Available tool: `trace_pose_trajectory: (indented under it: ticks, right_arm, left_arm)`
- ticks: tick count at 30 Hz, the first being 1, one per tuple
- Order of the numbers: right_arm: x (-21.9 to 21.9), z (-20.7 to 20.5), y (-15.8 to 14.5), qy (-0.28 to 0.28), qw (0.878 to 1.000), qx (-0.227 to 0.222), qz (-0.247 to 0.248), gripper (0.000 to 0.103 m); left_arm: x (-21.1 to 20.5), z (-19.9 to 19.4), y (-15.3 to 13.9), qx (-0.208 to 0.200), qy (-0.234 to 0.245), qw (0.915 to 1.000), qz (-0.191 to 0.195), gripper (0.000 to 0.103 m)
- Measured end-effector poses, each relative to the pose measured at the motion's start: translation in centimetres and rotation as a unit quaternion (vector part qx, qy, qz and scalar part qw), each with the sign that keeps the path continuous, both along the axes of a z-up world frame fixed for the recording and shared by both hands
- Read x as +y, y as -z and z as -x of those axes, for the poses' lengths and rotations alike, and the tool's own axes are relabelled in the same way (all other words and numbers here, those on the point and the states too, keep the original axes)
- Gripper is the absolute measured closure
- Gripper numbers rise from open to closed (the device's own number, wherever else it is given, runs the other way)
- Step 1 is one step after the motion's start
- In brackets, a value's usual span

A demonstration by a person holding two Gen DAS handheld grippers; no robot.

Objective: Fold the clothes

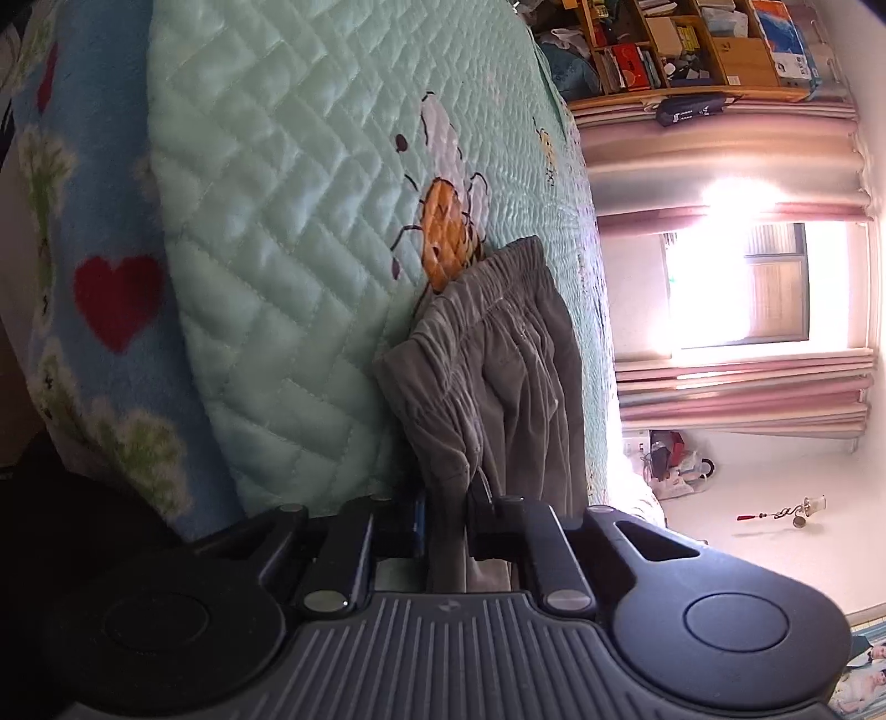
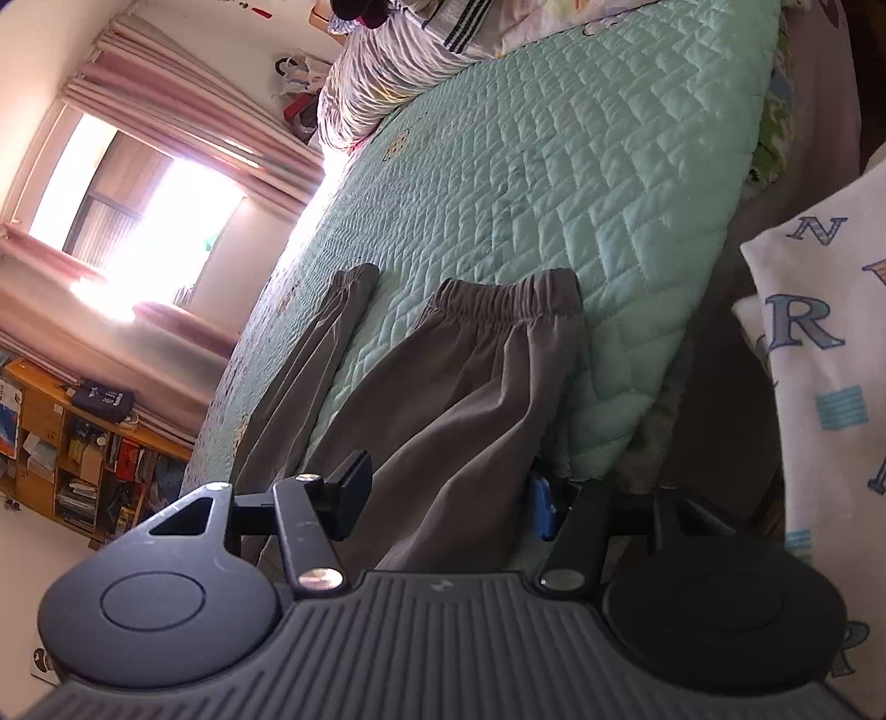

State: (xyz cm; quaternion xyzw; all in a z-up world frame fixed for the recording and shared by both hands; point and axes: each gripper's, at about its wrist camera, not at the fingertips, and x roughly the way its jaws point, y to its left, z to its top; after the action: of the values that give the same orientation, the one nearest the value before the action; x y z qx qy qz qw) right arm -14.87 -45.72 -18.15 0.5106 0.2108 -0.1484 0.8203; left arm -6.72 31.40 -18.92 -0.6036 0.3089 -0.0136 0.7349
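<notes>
Grey trousers (image 1: 509,360) with elastic cuffs lie on a mint-green quilted bedspread (image 1: 310,232). In the left wrist view my left gripper (image 1: 447,523) is shut on the near end of the grey cloth, which bunches between its fingers. In the right wrist view the trousers (image 2: 459,399) show two legs spread apart, cuffs pointing away. My right gripper (image 2: 448,495) is open, its fingers standing on either side of the wider leg's near end.
A blue fleece blanket with red hearts (image 1: 105,299) hangs off the bed edge. A wooden shelf (image 1: 692,44) and a bright window (image 1: 736,282) lie beyond the bed. A white lettered cloth (image 2: 830,360) is at right. Bundled bedding (image 2: 387,66) lies at the far end.
</notes>
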Motion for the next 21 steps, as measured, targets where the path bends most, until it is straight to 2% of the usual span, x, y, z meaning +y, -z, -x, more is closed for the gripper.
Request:
trace_pose_trajectory:
  ticks: [1, 3, 4, 5, 7, 10, 12, 13, 15, 16, 18, 19, 21]
  right_arm:
    - [0.0, -0.2, -0.2, -0.003, 1.0, 0.001, 0.004, 0.055]
    - [-0.1, -0.4, -0.2, -0.006, 1.0, 0.007, 0.003, 0.076]
    - [-0.3, -0.4, -0.2, -0.006, 1.0, 0.009, 0.0, 0.094]
    - [-0.3, -0.4, -0.4, -0.005, 1.0, 0.007, 0.001, 0.1]
    - [-0.6, -0.1, -1.0, -0.002, 1.0, 0.0, 0.002, 0.1]
    - [-1.2, 0.8, -2.1, 0.005, 1.0, -0.013, -0.001, 0.1]
    - [-1.5, 1.1, -2.0, 0.0, 1.0, -0.008, -0.009, 0.1]
    - [-1.5, 1.2, -1.8, -0.002, 1.0, -0.003, -0.008, 0.1]
    - [-1.4, 1.1, -1.1, -0.006, 1.0, 0.002, -0.016, 0.099]
    - [-1.3, 1.0, -0.6, -0.005, 0.999, 0.003, -0.032, 0.093]
    - [-1.0, 1.0, -0.1, 0.004, 0.998, 0.012, -0.057, 0.085]
    - [-0.9, 1.1, -0.4, 0.009, 0.999, 0.016, -0.051, 0.078]
    - [-0.7, 1.6, -1.8, 0.036, 0.999, 0.04, 0.006, 0.072]
  left_arm:
    - [-0.1, 0.2, 0.0, 0.0, -0.003, 1.0, -0.002, 0.093]
    - [-0.2, 0.6, -0.2, -0.003, -0.007, 1.0, -0.005, 0.097]
    - [-0.2, 1.2, -0.5, -0.007, -0.011, 0.9999, -0.009, 0.098]
    - [-0.1, 1.8, -1.0, -0.015, -0.018, 0.9997, -0.012, 0.099]
    - [0.4, 3.0, -2.4, -0.039, -0.029, 0.9987, -0.014, 0.099]
    - [1.0, 4.9, -3.9, -0.053, -0.033, 0.9976, -0.029, 0.099]
    - [1.4, 5.7, -3.2, -0.038, -0.027, 0.9987, -0.021, 0.097]
    - [1.6, 5.7, -2.2, -0.025, -0.024, 0.9994, -0.003, 0.096]
    - [2.0, 5.7, -0.2, 0.002, -0.026, 0.9991, 0.033, 0.088]
    - [1.9, 5.6, 0.4, 0.008, -0.027, 0.9986, 0.044, 0.085]
    - [1.6, 5.4, 0.4, 0.001, -0.017, 0.9991, 0.039, 0.082]
    - [1.5, 5.2, 0.1, 0.0, -0.013, 0.9994, 0.033, 0.079]
    - [1.5, 4.6, -0.5, -0.008, -0.004, 0.9995, 0.029, 0.06]
